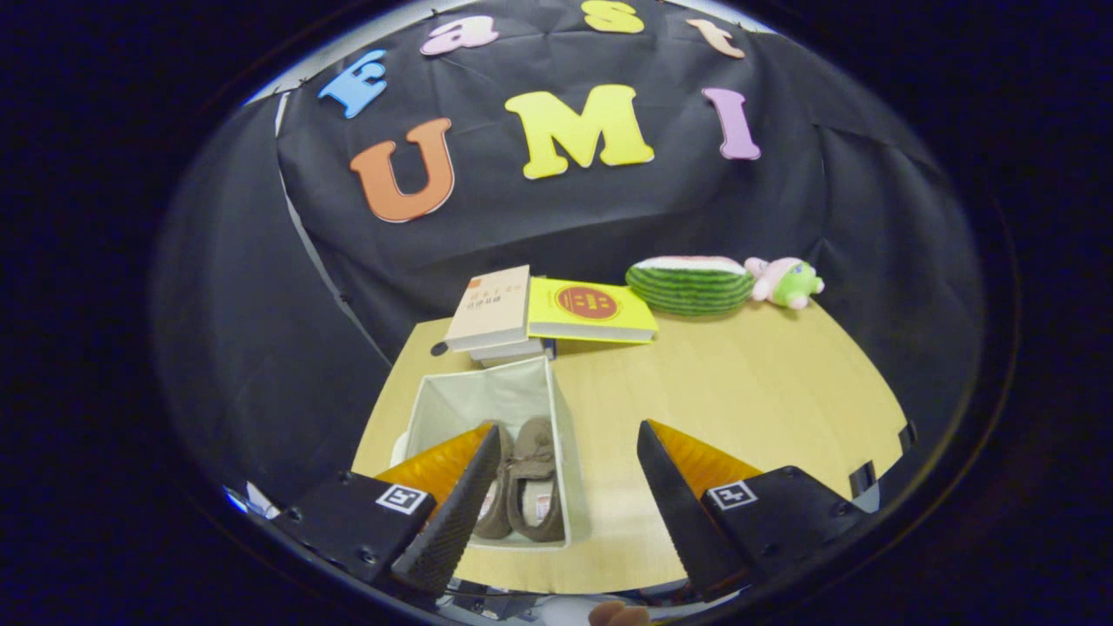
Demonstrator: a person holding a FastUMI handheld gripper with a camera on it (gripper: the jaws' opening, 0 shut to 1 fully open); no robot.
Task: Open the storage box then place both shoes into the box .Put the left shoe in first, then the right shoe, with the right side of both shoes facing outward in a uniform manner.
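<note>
A pale fabric storage box (452, 402) stands open on the wooden table (748, 391), just ahead of my left finger. Two brown slip-on shoes lie side by side inside it, the left one (497, 504) partly hidden by my finger and the right one (535, 482) next to the box's right wall. Their toes point away from me. My gripper (565, 478) hovers above the box's near end, open wide, with nothing between its fingers.
Beyond the box lies a stack of books: a beige one (491, 309) and a yellow one (591, 311). A watermelon-slice plush (689, 285) and a small pink and green plush toy (785, 282) sit at the table's far edge by the black cloth wall.
</note>
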